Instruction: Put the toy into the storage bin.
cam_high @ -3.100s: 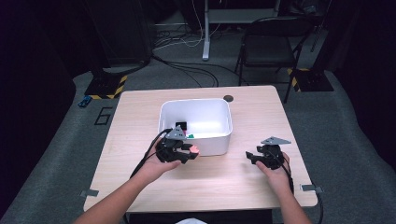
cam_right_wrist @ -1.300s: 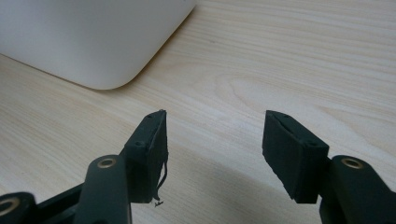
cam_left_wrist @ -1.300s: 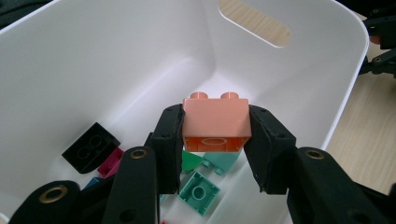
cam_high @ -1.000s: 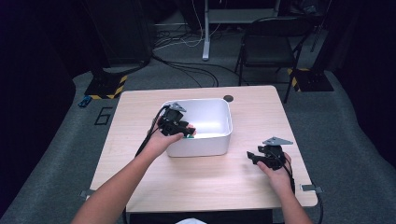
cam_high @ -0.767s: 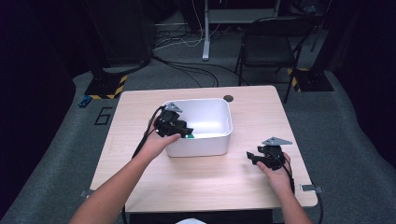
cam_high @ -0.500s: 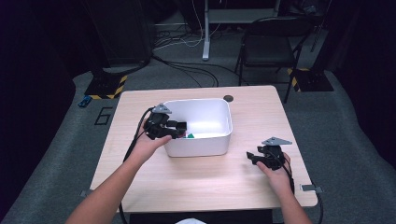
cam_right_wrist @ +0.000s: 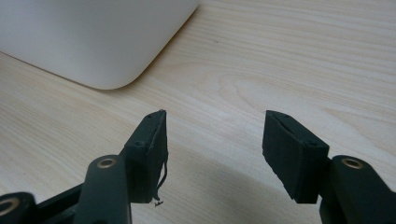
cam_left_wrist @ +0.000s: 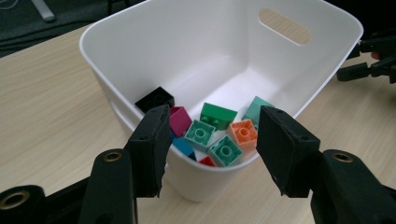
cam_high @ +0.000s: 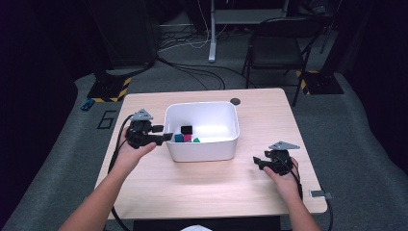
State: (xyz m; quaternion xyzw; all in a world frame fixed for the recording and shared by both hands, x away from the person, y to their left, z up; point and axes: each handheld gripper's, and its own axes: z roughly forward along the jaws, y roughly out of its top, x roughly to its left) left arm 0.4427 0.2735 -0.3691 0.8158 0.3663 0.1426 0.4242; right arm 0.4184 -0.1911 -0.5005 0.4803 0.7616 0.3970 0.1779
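White plastic, smooth and a bit glossy: that's the bin (cam_high: 202, 149), a rounded-corner tub with an oval handle slot cut into its far wall, sitting about mid-table on the pale wood-grain table (cam_high: 202, 192). Inside it there's a loose heap of studded toy bricks, hard shiny plastic. The black brick (cam_left_wrist: 154, 99) lies off on its own against the wall, then a magenta brick (cam_left_wrist: 180, 120), a dark green brick (cam_left_wrist: 218, 115), an orange brick (cam_left_wrist: 243, 132), and two teal bricks (cam_left_wrist: 212, 142) side by side with their round studs facing up. A blue one and a red one peek out underneath, mostly hidden by the rim.

The left gripper (cam_high: 161, 134) hangs just outside the bin's left wall, pointed at it. Its jaws have just been opening and now stand wide, nothing between the flat matte black pads, just the near rim of the bin seen through the gap.

The right gripper (cam_high: 257, 161) rests low over the table to the right of the bin, well apart from it, jaws spread wide too with only bare wood between them. The bin's rounded corner shows at the far left in the right gripper view. Both have that grey three-cornered plate on top and a black cable trailing back along the person's forearm.
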